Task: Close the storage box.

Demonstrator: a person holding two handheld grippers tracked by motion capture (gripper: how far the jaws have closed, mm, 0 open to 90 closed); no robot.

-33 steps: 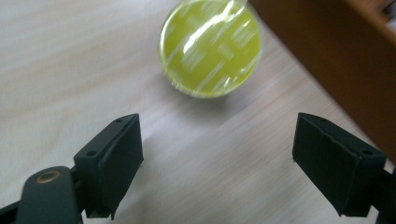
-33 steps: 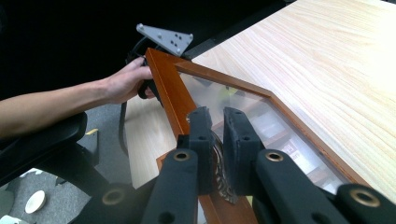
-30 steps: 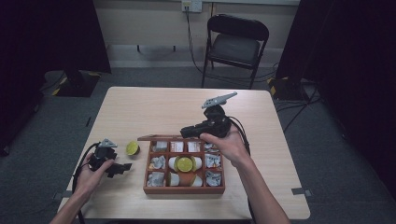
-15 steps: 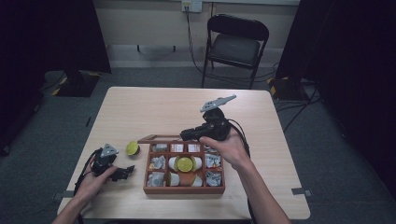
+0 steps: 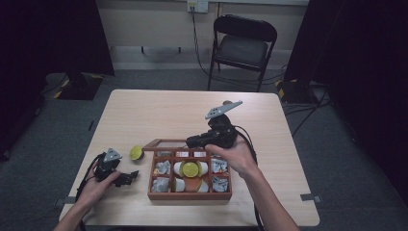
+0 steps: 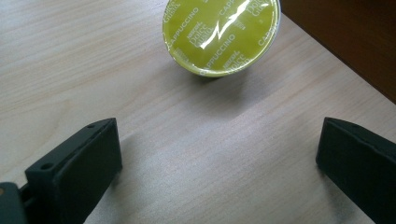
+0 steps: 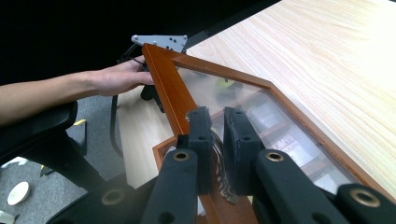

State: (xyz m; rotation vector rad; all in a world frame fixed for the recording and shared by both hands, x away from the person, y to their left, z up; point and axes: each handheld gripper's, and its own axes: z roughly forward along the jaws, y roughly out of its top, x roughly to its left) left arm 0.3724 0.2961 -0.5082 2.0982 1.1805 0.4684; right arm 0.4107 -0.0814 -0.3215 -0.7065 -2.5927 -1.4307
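Just ahead of the left gripper (image 6: pixel 219 163), between and beyond its wide-open, empty jaws, the green coffee capsule (image 6: pixel 220 35) lies tilted on the worktop (image 6: pixel 70 56), beside the wooden box (image 5: pixel 189 195). It looks light and thin-walled, with a slick foil top; it is best pinched gently across its rim, since a hard squeeze could dent it. The right gripper (image 7: pixel 217 122) is clamped shut on the metal latch at the edge of the glazed lid (image 7: pixel 261 107), holding it raised.
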